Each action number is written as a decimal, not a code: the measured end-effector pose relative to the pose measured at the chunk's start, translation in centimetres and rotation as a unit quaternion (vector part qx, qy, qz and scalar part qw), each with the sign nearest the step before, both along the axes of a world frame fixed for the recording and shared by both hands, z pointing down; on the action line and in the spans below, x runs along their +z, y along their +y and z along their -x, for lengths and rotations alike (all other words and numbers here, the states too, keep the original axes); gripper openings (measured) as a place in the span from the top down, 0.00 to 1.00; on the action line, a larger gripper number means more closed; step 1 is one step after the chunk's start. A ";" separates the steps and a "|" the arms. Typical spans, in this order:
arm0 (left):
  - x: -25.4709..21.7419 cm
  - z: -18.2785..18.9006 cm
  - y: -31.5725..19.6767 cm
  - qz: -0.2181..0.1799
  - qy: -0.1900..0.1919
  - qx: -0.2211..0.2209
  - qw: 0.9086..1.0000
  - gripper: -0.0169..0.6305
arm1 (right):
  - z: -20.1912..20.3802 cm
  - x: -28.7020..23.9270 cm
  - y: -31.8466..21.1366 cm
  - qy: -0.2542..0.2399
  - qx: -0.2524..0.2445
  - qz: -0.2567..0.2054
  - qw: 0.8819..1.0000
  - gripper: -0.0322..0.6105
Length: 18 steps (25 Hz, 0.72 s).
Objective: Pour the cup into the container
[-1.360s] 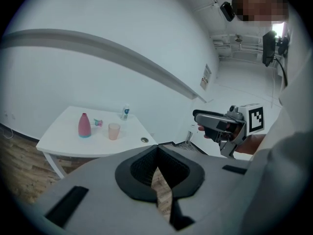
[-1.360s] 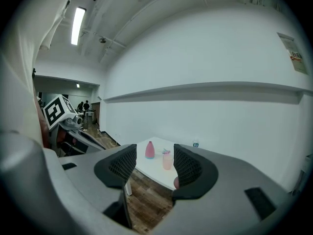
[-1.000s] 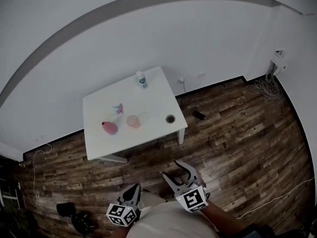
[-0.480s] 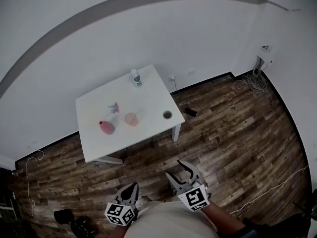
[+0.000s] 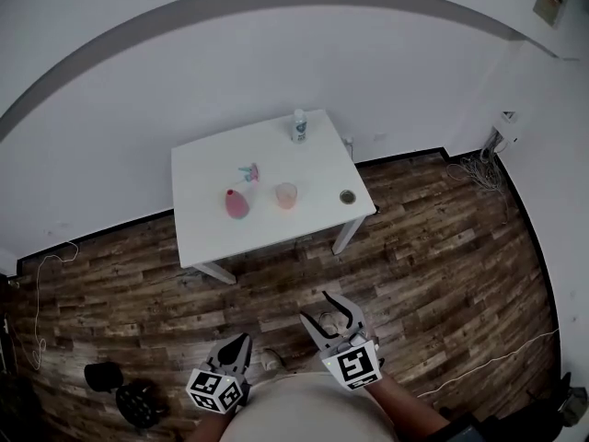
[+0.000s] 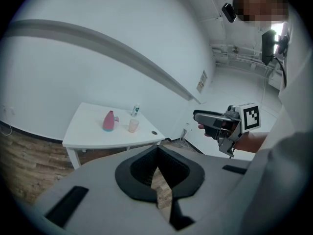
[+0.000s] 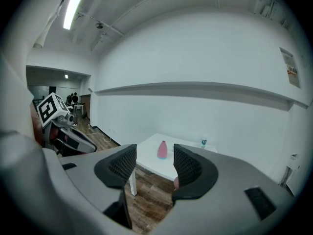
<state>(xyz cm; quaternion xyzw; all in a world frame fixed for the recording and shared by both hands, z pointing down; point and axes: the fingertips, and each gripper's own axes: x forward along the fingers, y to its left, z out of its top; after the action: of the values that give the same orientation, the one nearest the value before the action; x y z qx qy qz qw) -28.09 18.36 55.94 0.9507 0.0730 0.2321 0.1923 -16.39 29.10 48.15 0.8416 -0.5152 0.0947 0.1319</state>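
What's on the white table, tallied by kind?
pink container: 1
cup: 1
white bottle: 1
small dark round item: 1
small pink-and-blue item, too small to identify: 1
Total: 5

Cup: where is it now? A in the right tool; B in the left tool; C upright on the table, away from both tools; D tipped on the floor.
C: the cup stands on the table, while the left tool and right tool are empty over the floor.
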 end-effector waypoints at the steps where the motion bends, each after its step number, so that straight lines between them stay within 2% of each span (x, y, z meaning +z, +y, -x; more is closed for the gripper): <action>1: 0.0 0.9 -0.6 0.000 0.003 0.003 1.000 0.96 | 1.1 -0.1 -0.8 0.003 -0.001 0.000 1.000 0.57; 10: 1.0 6.8 -3.7 0.003 0.011 0.040 0.999 0.96 | 9.5 0.8 -3.8 0.015 0.017 0.008 1.000 0.57; 14: 1.1 7.8 -3.7 0.003 0.014 0.055 0.998 0.96 | 11.4 1.7 -3.3 0.013 0.031 0.018 0.999 0.57; 18: 1.6 7.5 -4.1 0.019 0.013 0.045 0.999 0.96 | 12.2 3.6 -2.7 0.001 0.033 0.032 0.999 0.57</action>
<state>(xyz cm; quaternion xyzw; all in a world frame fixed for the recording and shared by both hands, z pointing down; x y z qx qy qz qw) -35.62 14.26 57.51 0.9456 0.1229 0.2267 0.1985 -28.64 26.35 51.74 0.8539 -0.4833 0.1141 0.1559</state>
